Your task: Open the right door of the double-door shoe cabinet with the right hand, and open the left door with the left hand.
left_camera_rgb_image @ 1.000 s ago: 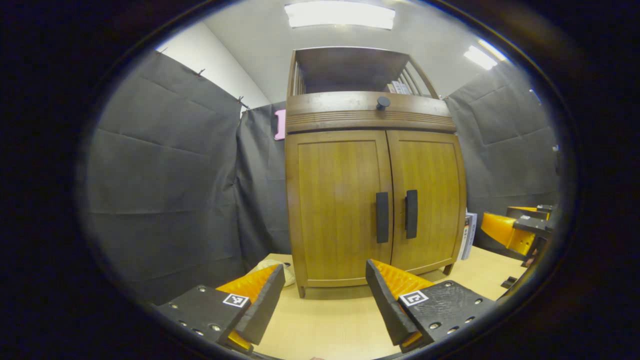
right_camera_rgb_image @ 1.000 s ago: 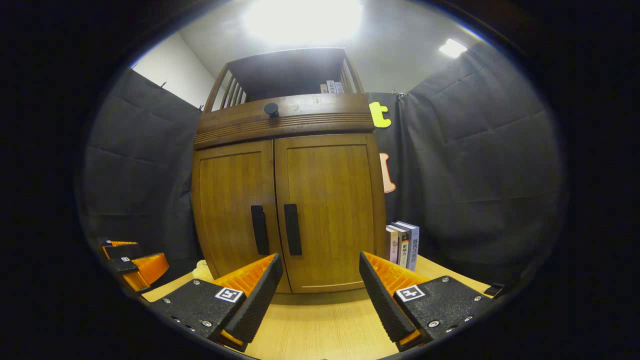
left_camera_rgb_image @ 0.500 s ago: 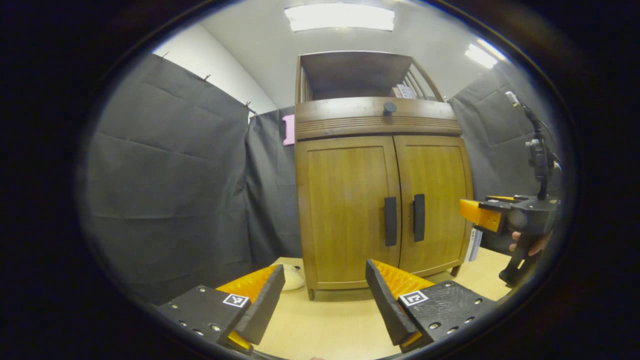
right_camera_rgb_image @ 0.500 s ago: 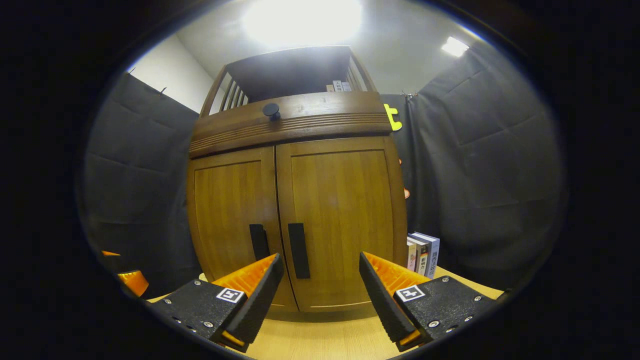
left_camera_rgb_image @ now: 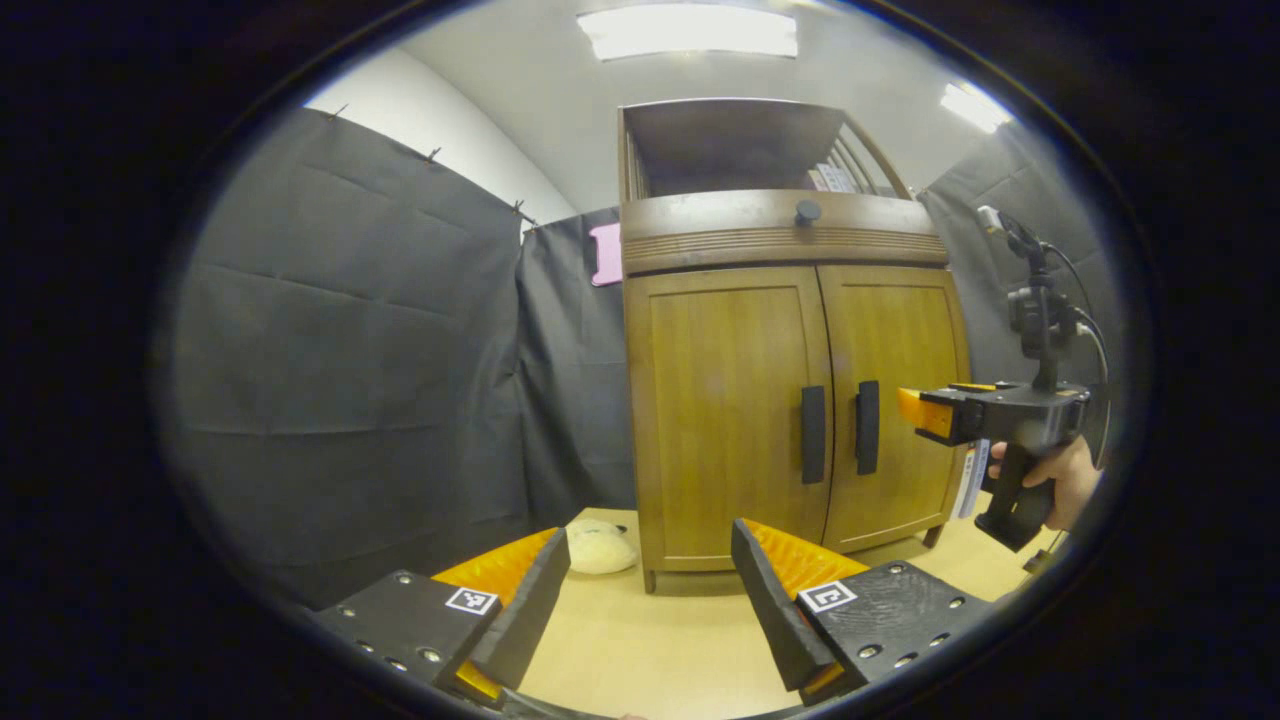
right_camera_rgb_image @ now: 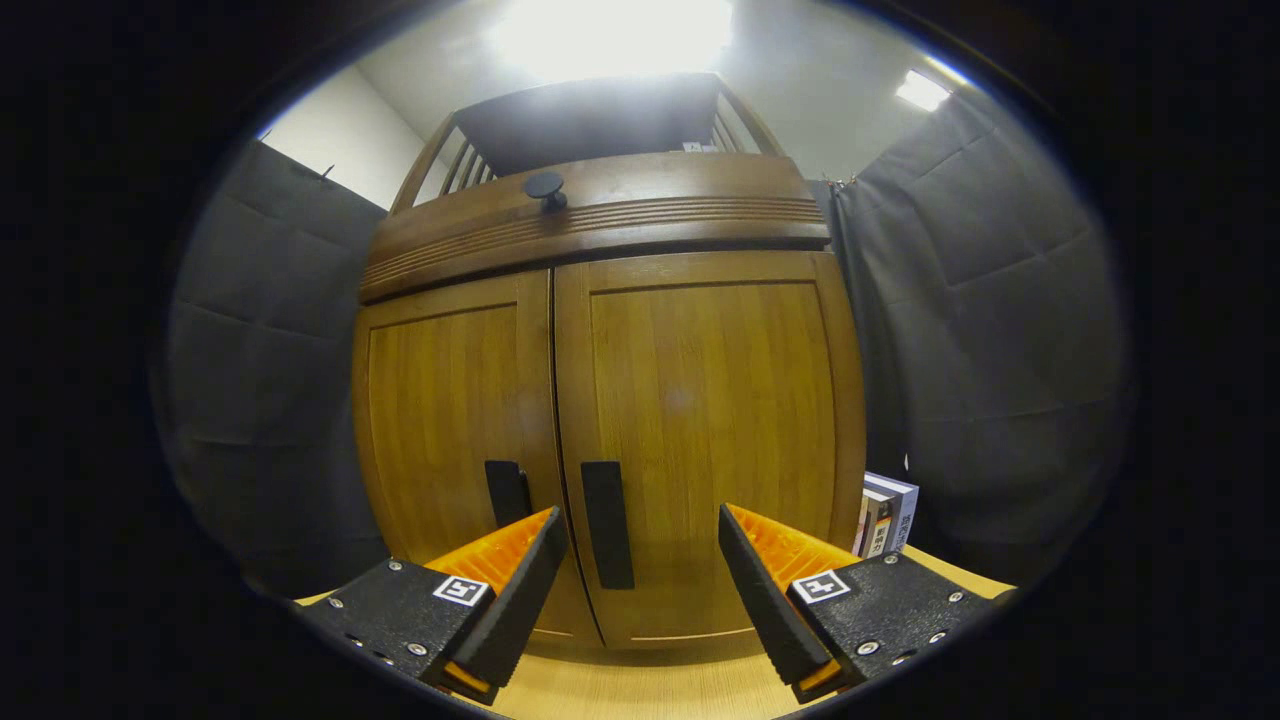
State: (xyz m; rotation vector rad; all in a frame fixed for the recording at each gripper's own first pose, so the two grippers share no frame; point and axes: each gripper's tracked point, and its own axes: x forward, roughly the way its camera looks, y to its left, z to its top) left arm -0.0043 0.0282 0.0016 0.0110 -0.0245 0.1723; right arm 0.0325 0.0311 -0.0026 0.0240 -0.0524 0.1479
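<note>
A wooden shoe cabinet (left_camera_rgb_image: pixel 790 300) stands on the table with both doors closed. Its left door (left_camera_rgb_image: pixel 725 410) and right door (left_camera_rgb_image: pixel 900 400) each carry a black vertical handle near the centre seam. My left gripper (left_camera_rgb_image: pixel 650 600) is open, low and well back from the cabinet. In the left gripper view the right gripper (left_camera_rgb_image: pixel 925 415) is held by a hand (left_camera_rgb_image: pixel 1065 480) just in front of the right door. In the right gripper view my right gripper (right_camera_rgb_image: pixel 640 580) is open, close to the right door (right_camera_rgb_image: pixel 710 420), with the right handle (right_camera_rgb_image: pixel 607 523) just above the gap between its fingers.
A pale round cushion-like object (left_camera_rgb_image: pixel 598 547) lies on the table (left_camera_rgb_image: pixel 640 650) left of the cabinet's foot. Books (right_camera_rgb_image: pixel 885 513) stand against the cabinet's right side. A drawer with a round knob (right_camera_rgb_image: pixel 545 186) and an open shelf sit above the doors. Black cloth walls surround the booth.
The right gripper has moved forward and up toward the right door, whose handle now sits between its fingers in view. My left gripper has drifted left and back a little. Doors stay closed.
</note>
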